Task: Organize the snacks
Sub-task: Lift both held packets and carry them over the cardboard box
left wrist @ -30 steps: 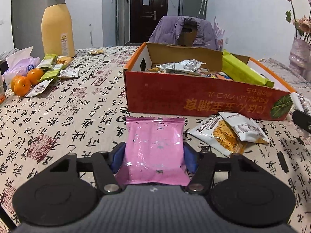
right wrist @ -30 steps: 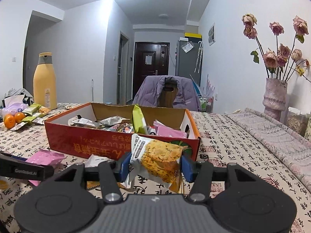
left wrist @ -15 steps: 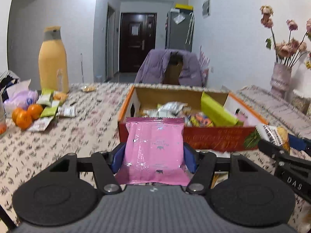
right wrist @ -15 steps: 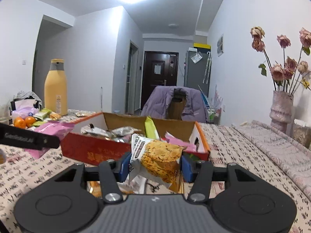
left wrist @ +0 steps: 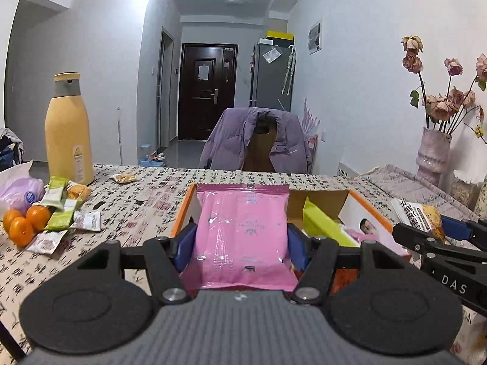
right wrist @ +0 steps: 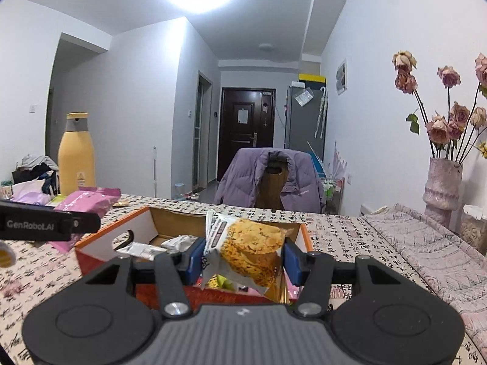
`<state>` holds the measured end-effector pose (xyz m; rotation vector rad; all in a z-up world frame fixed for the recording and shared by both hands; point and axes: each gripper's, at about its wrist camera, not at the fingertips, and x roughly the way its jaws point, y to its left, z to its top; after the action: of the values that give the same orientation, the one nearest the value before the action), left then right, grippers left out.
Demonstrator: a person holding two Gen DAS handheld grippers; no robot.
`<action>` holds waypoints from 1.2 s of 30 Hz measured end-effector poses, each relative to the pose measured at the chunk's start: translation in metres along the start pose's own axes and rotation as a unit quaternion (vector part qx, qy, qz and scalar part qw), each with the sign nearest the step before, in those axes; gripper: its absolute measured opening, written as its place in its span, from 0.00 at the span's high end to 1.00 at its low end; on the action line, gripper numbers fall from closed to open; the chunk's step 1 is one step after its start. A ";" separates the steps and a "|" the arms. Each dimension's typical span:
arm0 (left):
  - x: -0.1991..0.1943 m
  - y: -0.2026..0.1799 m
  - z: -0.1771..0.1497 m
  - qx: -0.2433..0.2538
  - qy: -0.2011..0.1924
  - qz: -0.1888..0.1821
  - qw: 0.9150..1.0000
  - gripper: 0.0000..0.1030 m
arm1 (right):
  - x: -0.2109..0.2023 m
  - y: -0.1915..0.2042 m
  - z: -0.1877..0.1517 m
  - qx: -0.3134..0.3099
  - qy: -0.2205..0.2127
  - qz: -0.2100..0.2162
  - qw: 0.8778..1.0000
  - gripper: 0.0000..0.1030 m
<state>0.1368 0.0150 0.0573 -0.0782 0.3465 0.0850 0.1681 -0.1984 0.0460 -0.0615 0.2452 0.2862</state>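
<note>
A pink packet (left wrist: pixel 242 228) is clamped in the left hand-held gripper (left wrist: pixel 242 245), a cracker packet (right wrist: pixel 246 251) in the right hand-held gripper (right wrist: pixel 243 258). Both are judged light, soft and crushable, best pinched across the flat sides above the box (right wrist: pixel 109 243) at frame centre.

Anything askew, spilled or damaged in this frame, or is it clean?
Nothing spilled or damaged. Loose snack packets lie scattered beside the oranges, outside the red box, and one packet sits alone farther back. The cracker packet hangs tilted in the right gripper.
</note>
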 end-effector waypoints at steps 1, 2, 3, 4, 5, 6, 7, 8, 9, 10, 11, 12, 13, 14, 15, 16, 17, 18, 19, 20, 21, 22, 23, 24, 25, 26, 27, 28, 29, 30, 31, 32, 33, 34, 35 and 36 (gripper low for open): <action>0.005 0.000 0.002 0.000 0.001 -0.001 1.000 0.39 | 0.005 -0.002 0.002 0.002 0.005 -0.001 1.000 0.49; 0.010 -0.001 0.005 -0.001 0.001 -0.002 1.000 0.39 | 0.011 -0.004 0.003 0.004 0.010 -0.002 1.000 0.49; 0.013 -0.001 0.007 -0.001 0.002 -0.003 1.000 0.39 | 0.016 -0.005 0.005 0.006 0.014 -0.002 1.000 0.49; 0.018 -0.002 0.009 -0.002 0.002 -0.003 1.000 0.39 | 0.022 -0.007 0.006 0.007 0.018 -0.003 1.000 0.50; 0.023 -0.002 0.010 -0.002 0.003 -0.004 1.000 0.39 | 0.028 -0.008 0.007 0.008 0.022 -0.004 1.000 0.50; 0.027 -0.002 0.012 -0.003 0.003 -0.005 1.000 0.39 | 0.033 -0.010 0.008 0.009 0.026 -0.006 1.000 0.50; 0.033 -0.002 0.014 -0.003 0.004 -0.005 1.000 0.39 | 0.037 -0.011 0.009 0.011 0.029 -0.007 0.999 0.50; 0.038 -0.003 0.016 -0.004 0.004 -0.005 1.000 0.39 | 0.043 -0.013 0.010 0.013 0.033 -0.007 0.999 0.50; 0.043 -0.003 0.018 -0.004 0.005 -0.005 1.000 0.39 | 0.048 -0.014 0.011 0.015 0.036 -0.008 0.999 0.50; 0.048 -0.002 0.020 -0.005 0.006 -0.006 1.000 0.39 | 0.053 -0.016 0.012 0.016 0.038 -0.009 0.999 0.50; 0.053 -0.003 0.022 -0.006 0.007 -0.006 1.000 0.39 | 0.058 -0.017 0.013 0.017 0.040 -0.011 0.999 0.49; 0.059 -0.003 0.024 -0.008 0.008 -0.007 1.000 0.39 | 0.062 -0.019 0.014 0.019 0.042 -0.012 0.999 0.50; 0.064 -0.003 0.026 -0.008 0.009 -0.007 1.000 0.39 | 0.068 -0.020 0.016 0.021 0.044 -0.013 0.999 0.49; 0.070 -0.004 0.028 -0.008 0.009 -0.007 1.000 0.39 | 0.072 -0.021 0.017 0.023 0.046 -0.014 0.999 0.50; 0.076 -0.004 0.030 -0.008 0.009 -0.006 1.000 0.39 | 0.077 -0.022 0.019 0.024 0.046 -0.015 0.999 0.50; 0.081 -0.004 0.031 -0.009 0.010 -0.005 1.000 0.39 | 0.082 -0.023 0.020 0.025 0.047 -0.016 0.998 0.50; 0.088 -0.004 0.033 -0.009 0.012 -0.004 1.000 0.39 | 0.088 -0.025 0.023 0.026 0.049 -0.017 0.998 0.50; 0.093 -0.004 0.033 -0.011 0.012 -0.004 1.000 0.39 | 0.093 -0.026 0.024 0.026 0.050 -0.017 0.998 0.49; 0.098 -0.003 0.034 -0.012 0.011 -0.002 1.000 0.39 | 0.098 -0.027 0.026 0.027 0.052 -0.017 0.998 0.49; 0.103 -0.003 0.033 -0.013 0.010 0.000 1.000 0.39 | 0.104 -0.028 0.026 0.028 0.054 -0.017 0.998 0.49; 0.106 -0.001 0.031 -0.015 0.009 0.002 1.000 0.39 | 0.108 -0.028 0.026 0.030 0.056 -0.016 0.998 0.49; 0.110 0.001 0.029 -0.018 0.009 0.002 1.000 0.39 | 0.113 -0.029 0.025 0.032 0.058 -0.016 0.998 0.49; 0.115 0.003 0.026 -0.022 0.011 0.002 1.000 0.39 | 0.116 -0.029 0.023 0.033 0.060 -0.015 0.998 0.49; 0.119 0.005 0.023 -0.024 0.014 0.003 1.000 0.39 | 0.120 -0.029 0.021 0.035 0.062 -0.013 0.997 0.49; 0.124 0.007 0.020 -0.027 0.020 0.003 0.999 0.39 | 0.123 -0.029 0.019 0.037 0.063 -0.010 0.997 0.49; 0.128 0.008 0.017 -0.027 0.027 0.005 0.999 0.39 | 0.125 -0.028 0.016 0.038 0.061 -0.006 0.997 0.49; 0.131 0.009 0.015 -0.026 0.032 0.005 0.999 0.39 | 0.125 -0.027 0.013 0.038 0.060 -0.003 0.997 0.49; 0.133 0.011 0.013 -0.025 0.034 0.005 0.999 0.39 | 0.126 -0.027 0.010 0.040 0.059 0.000 0.997 0.49; 0.134 0.012 0.011 -0.024 0.036 0.005 0.999 0.39 | 0.128 -0.027 0.007 0.045 0.061 0.005 0.997 0.49; 0.135 0.013 0.010 -0.024 0.038 0.005 0.999 0.39 | 0.129 -0.028 0.005 0.049 0.065 0.009 0.997 0.49; 0.135 0.014 0.009 -0.024 0.040 0.003 0.999 0.39 | 0.129 -0.028 0.003 0.050 0.069 0.014 0.996 0.49; 0.135 0.014 0.009 -0.024 0.040 -0.001 0.999 0.39 | 0.130 -0.029 0.002 0.052 0.071 0.016 0.996 0.49; 0.135 0.014 0.008 -0.024 0.041 -0.003 0.999 0.39 | 0.131 -0.030 0.001 0.054 0.072 0.017 0.996 0.49; 0.135 0.014 0.008 -0.023 0.041 -0.004 0.999 0.39 | 0.132 -0.030 0.001 0.055 0.073 0.017 0.996 0.49; 0.135 0.014 0.008 -0.023 0.040 -0.004 0.999 0.39 | 0.132 -0.030 0.000 0.055 0.074 0.016 0.996 0.49; 0.134 0.014 0.008 -0.024 0.040 -0.004 0.999 0.39 | 0.133 -0.030 -0.001 0.056 0.076 0.017 0.995 0.49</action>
<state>0.2639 0.0392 0.0175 -0.1304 0.4239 0.0820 0.3001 -0.1914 0.0125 0.0312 0.4136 0.3021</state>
